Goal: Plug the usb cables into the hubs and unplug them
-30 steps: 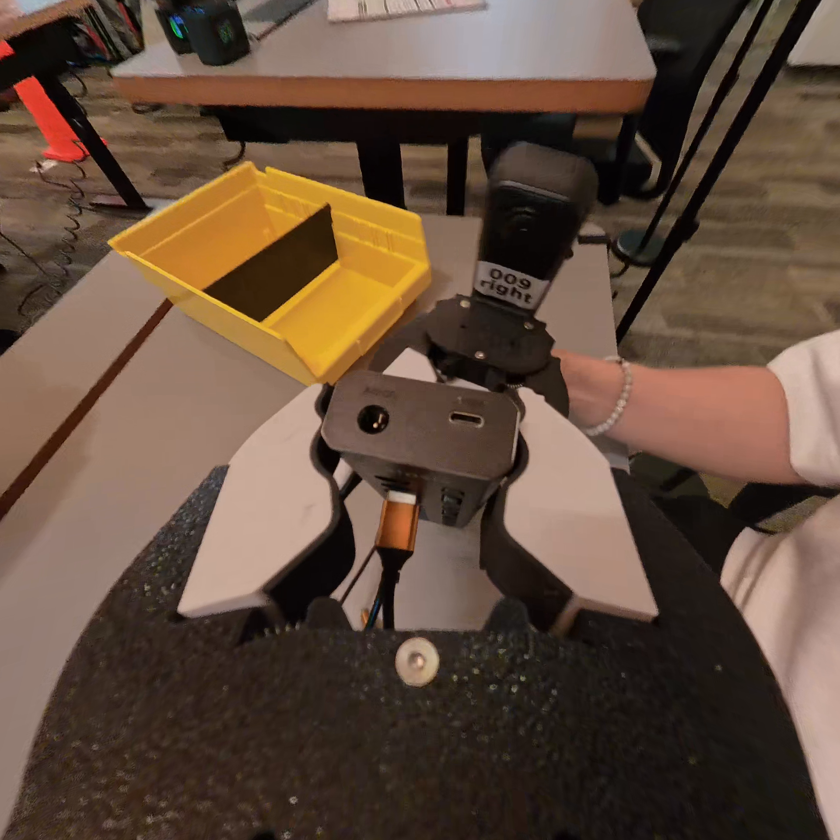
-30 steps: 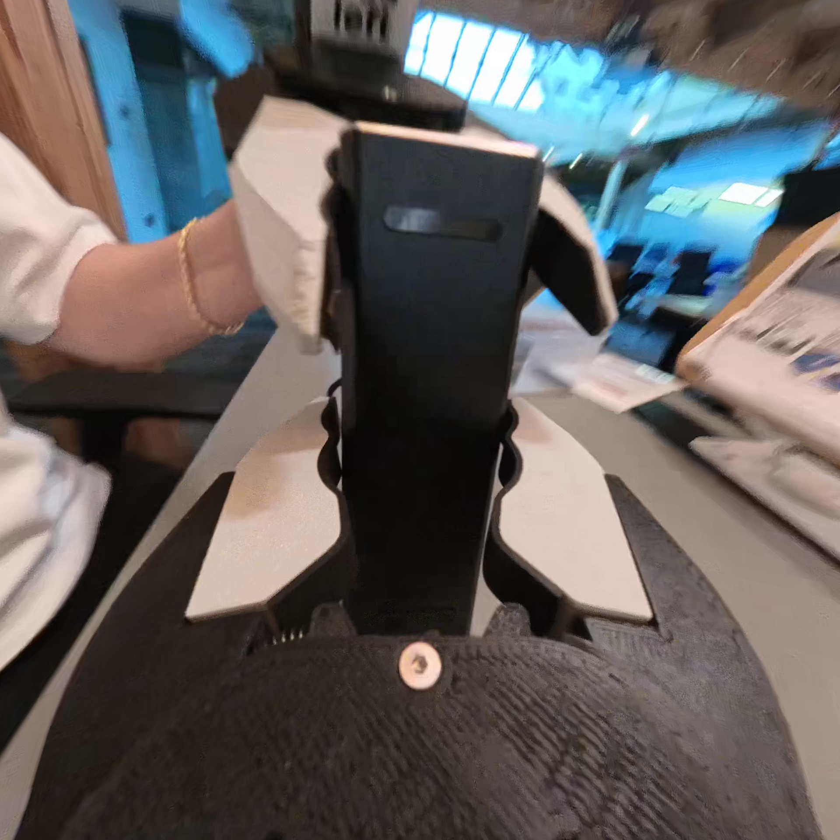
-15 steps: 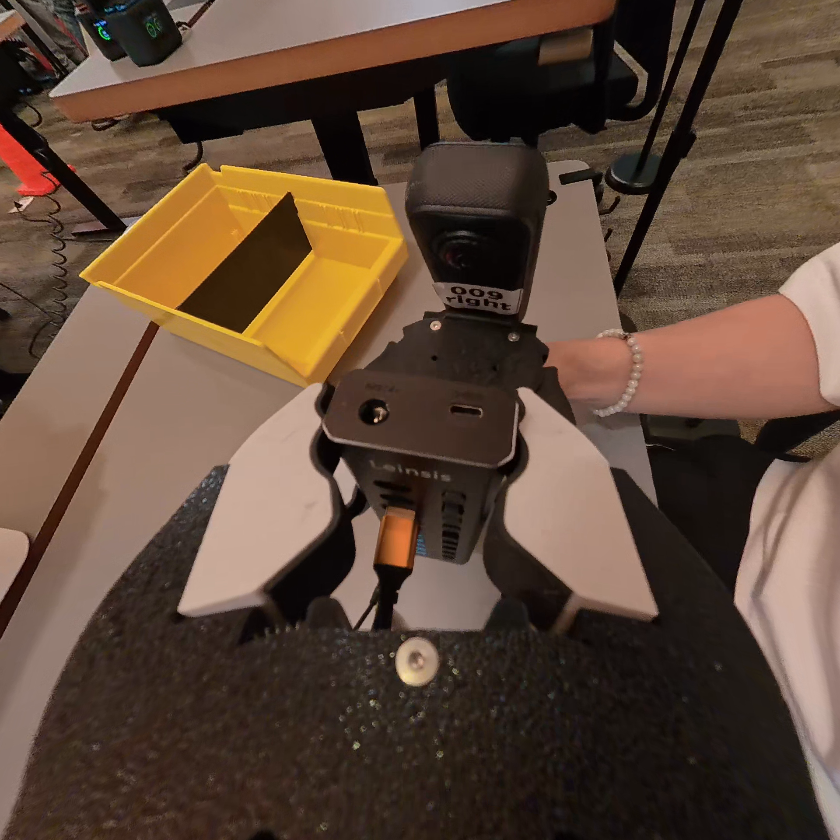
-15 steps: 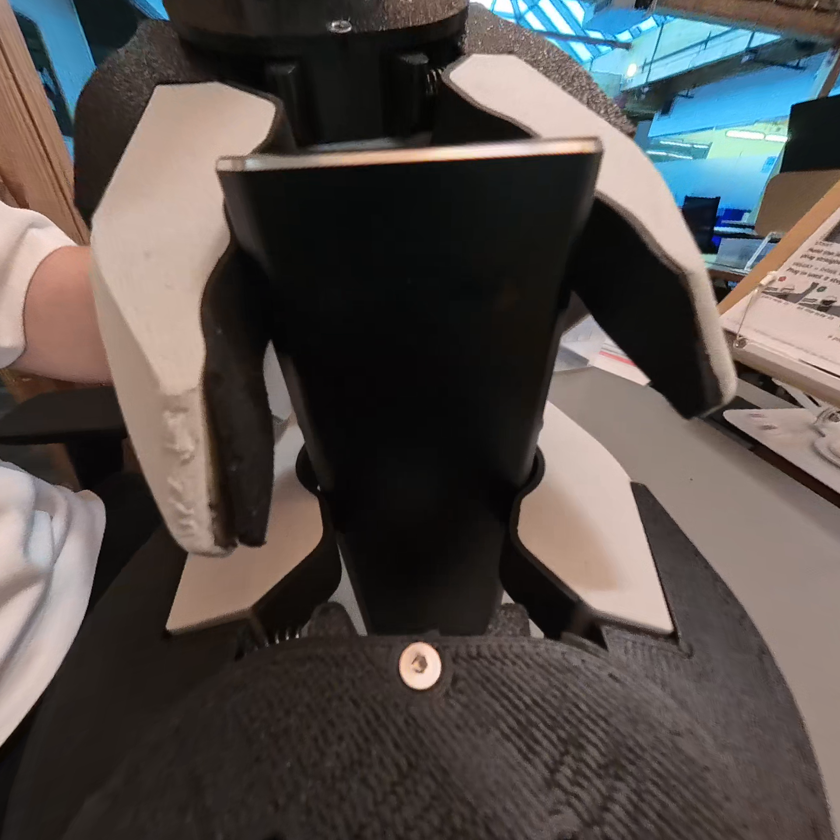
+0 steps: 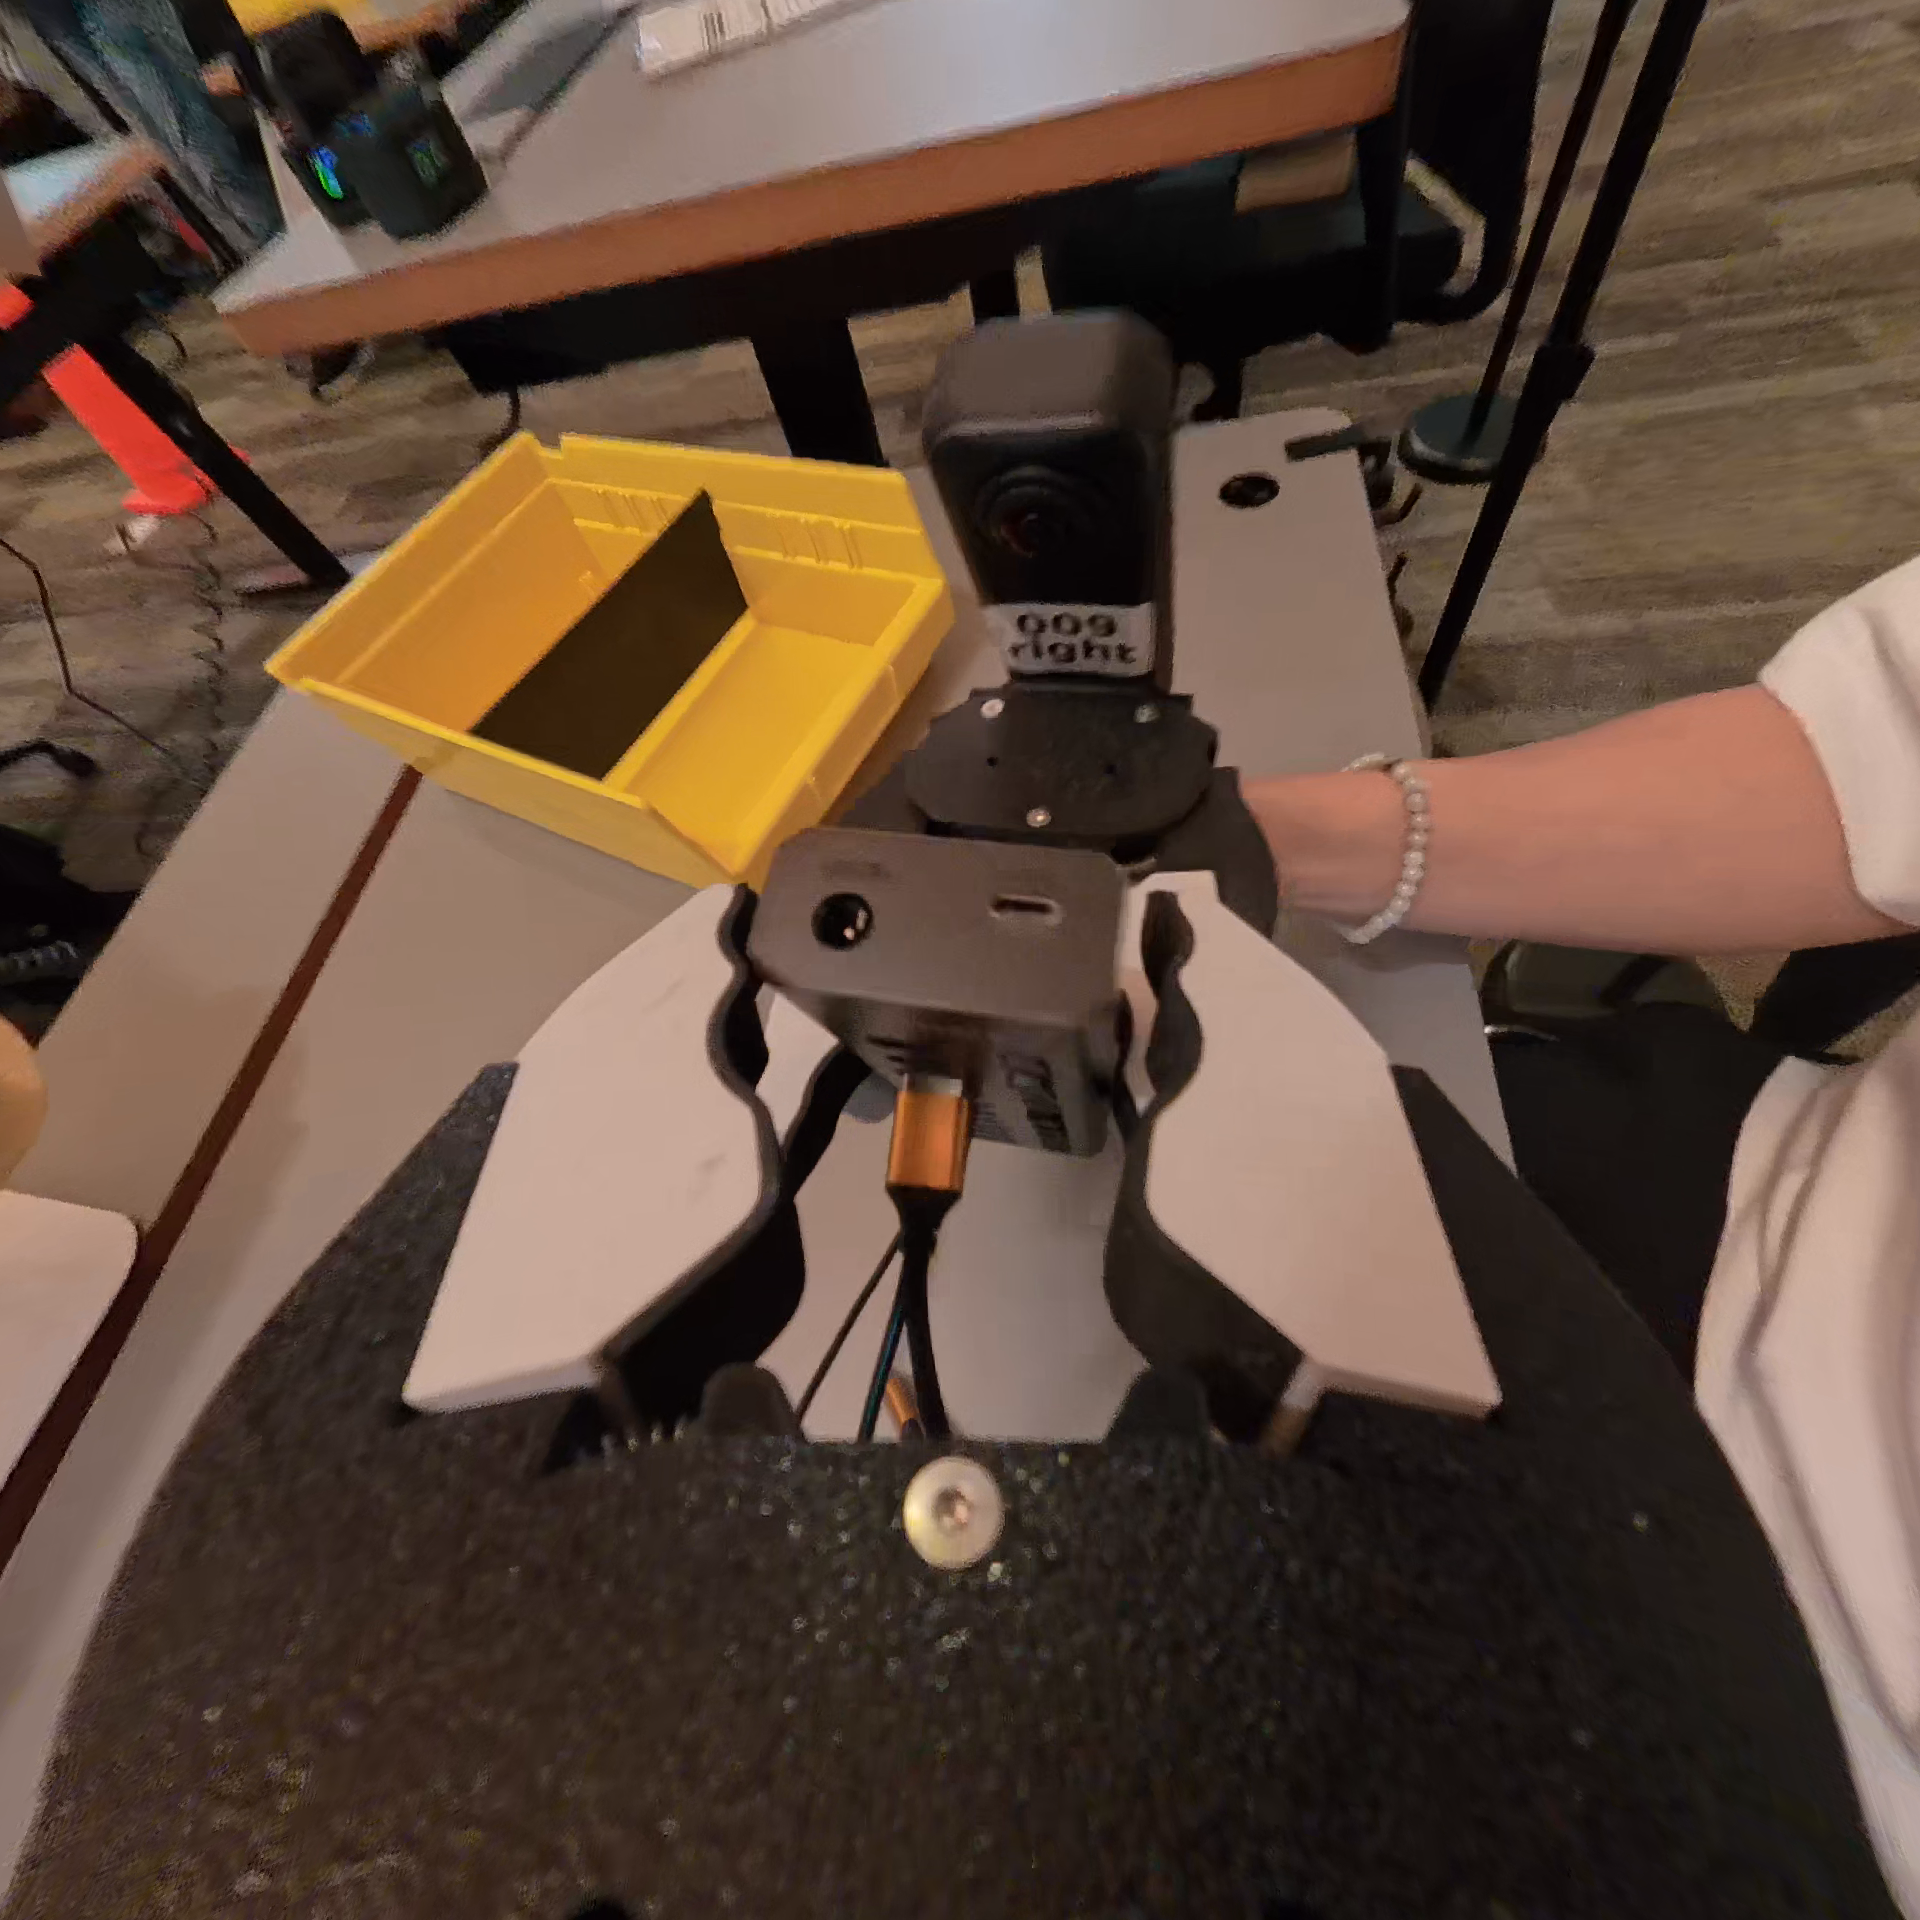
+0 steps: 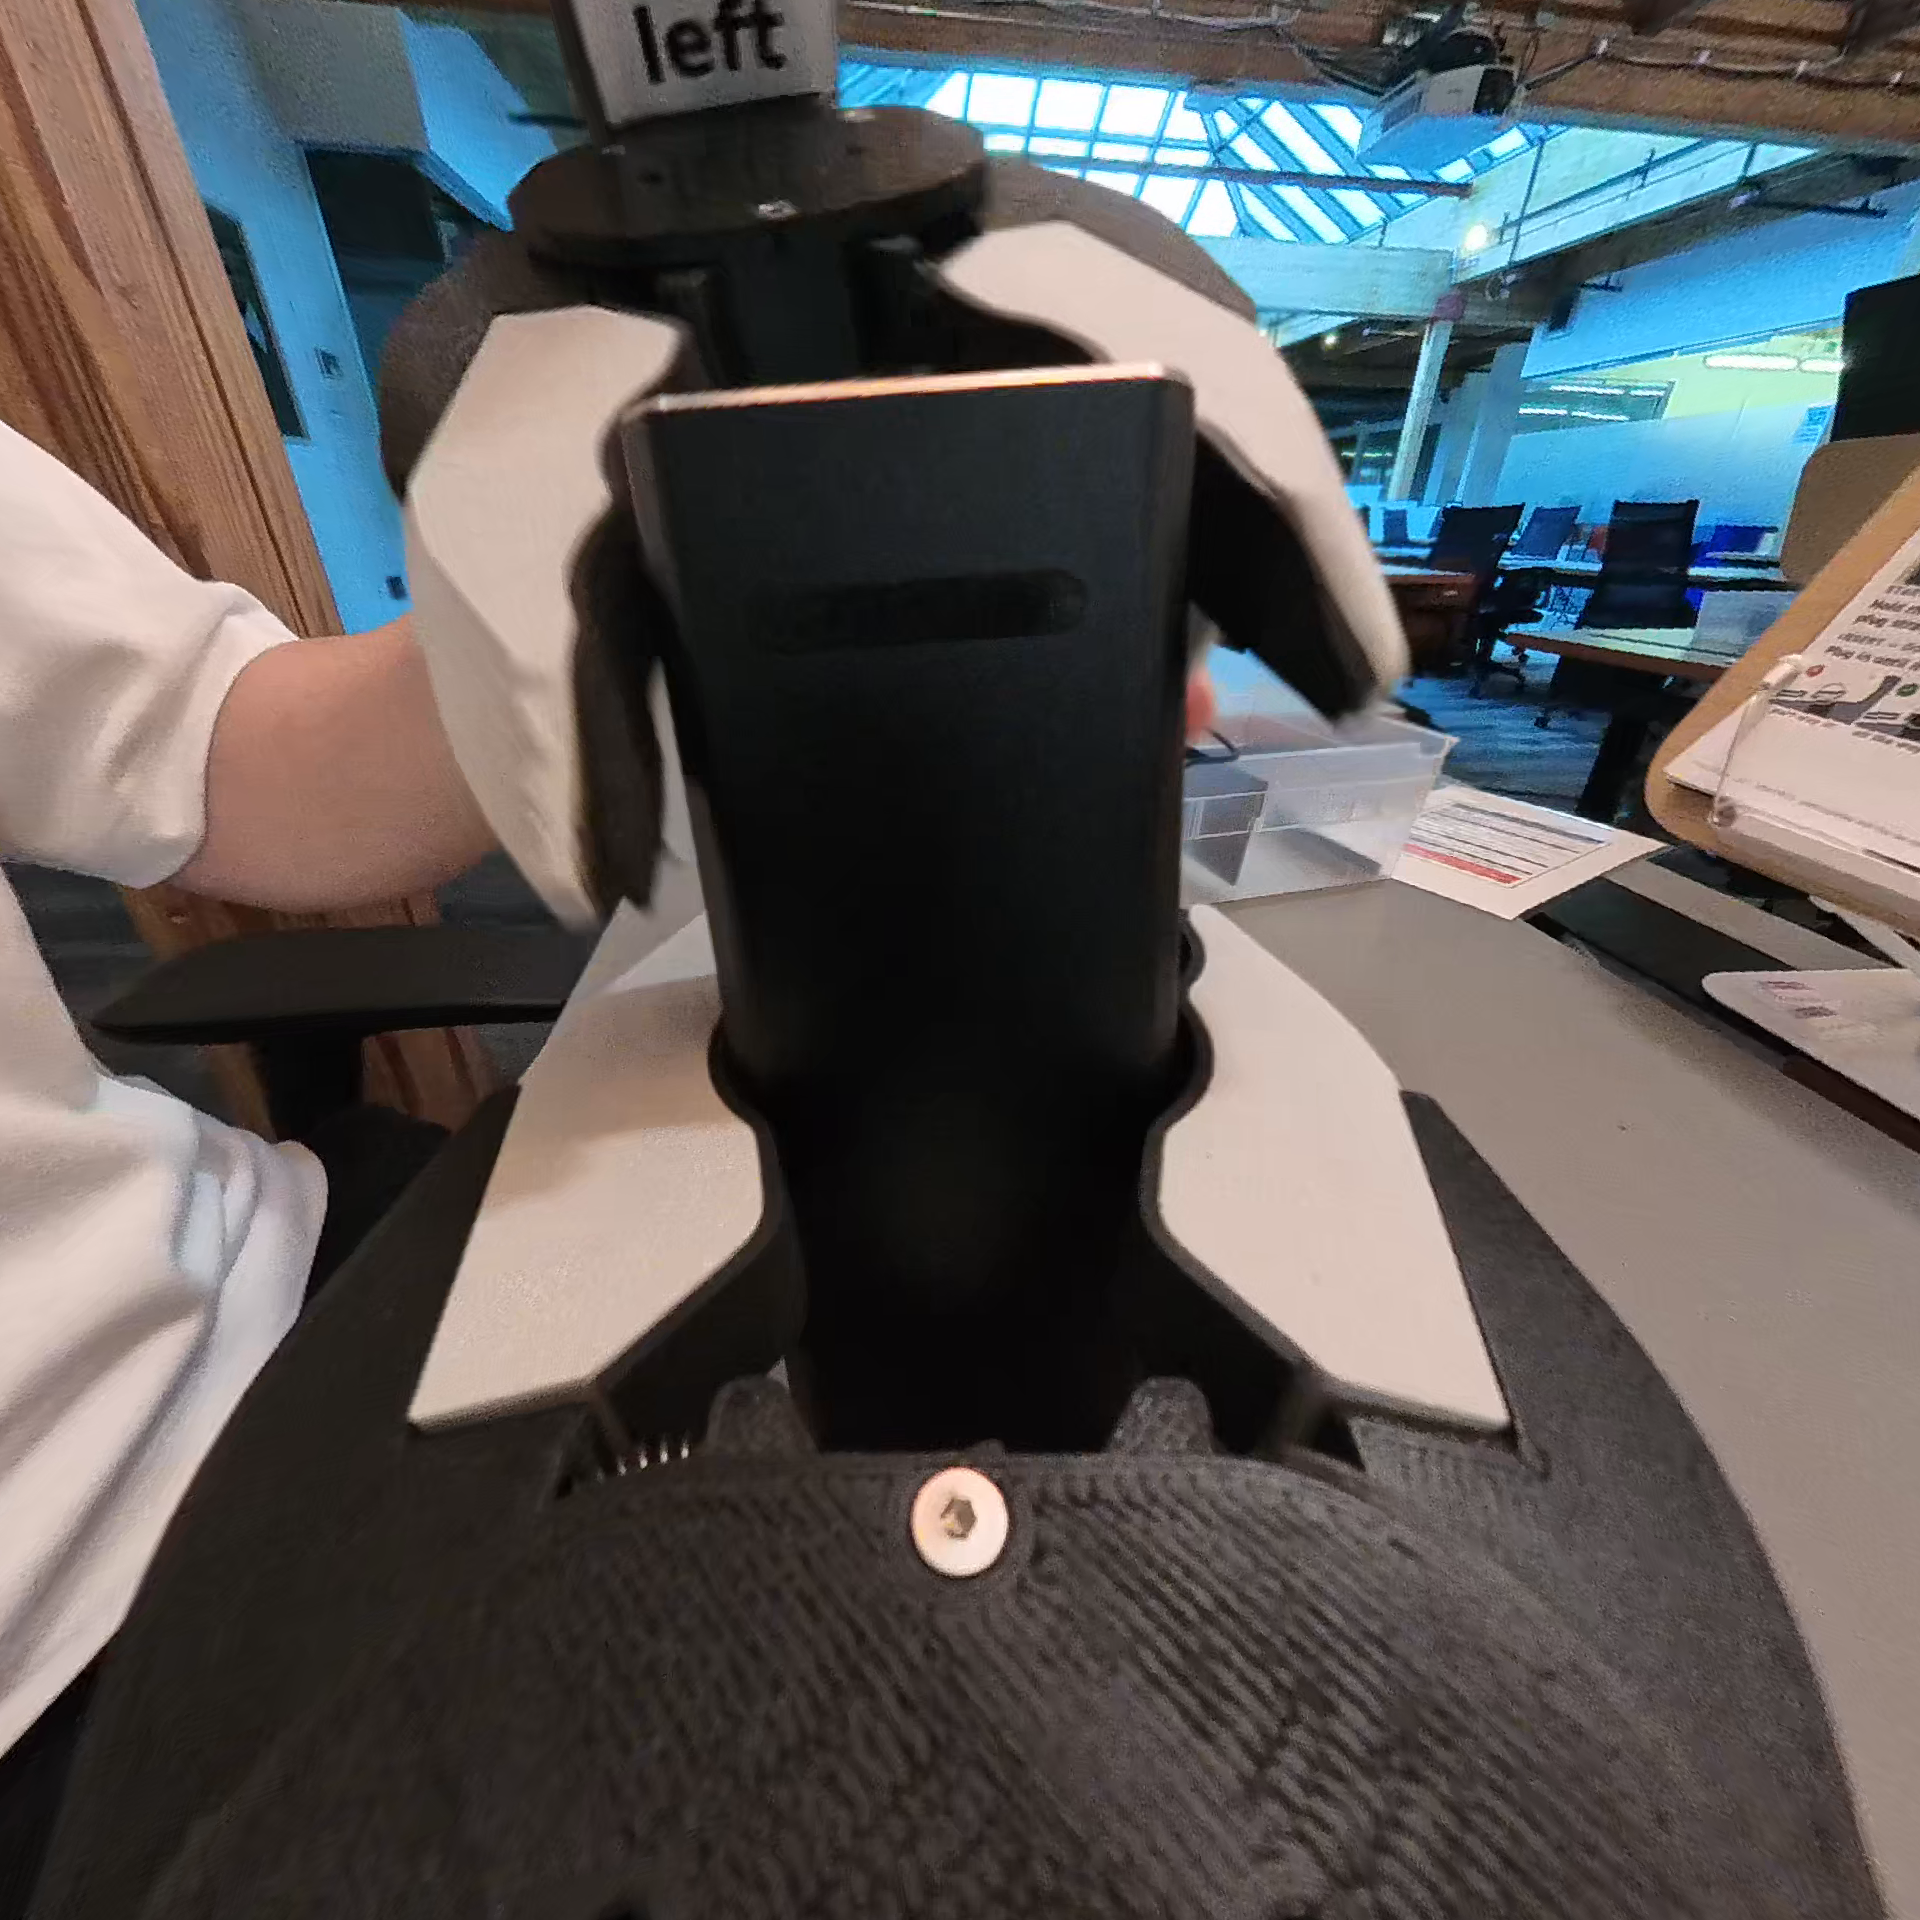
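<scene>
We're seeing both grippers on one dark hub, held above the grey table. Right gripper is pinching its near end. Left gripper: fingers are spread slightly, right finger clear of the hub. Orange plug is sitting in the hub's underside. Yellow bin is lying at 11 o'clock.

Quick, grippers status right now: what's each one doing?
Left gripper: opened slightly, fingers beside the hub, apparently not clamping it.
Right gripper: shut on the hub.
</scene>
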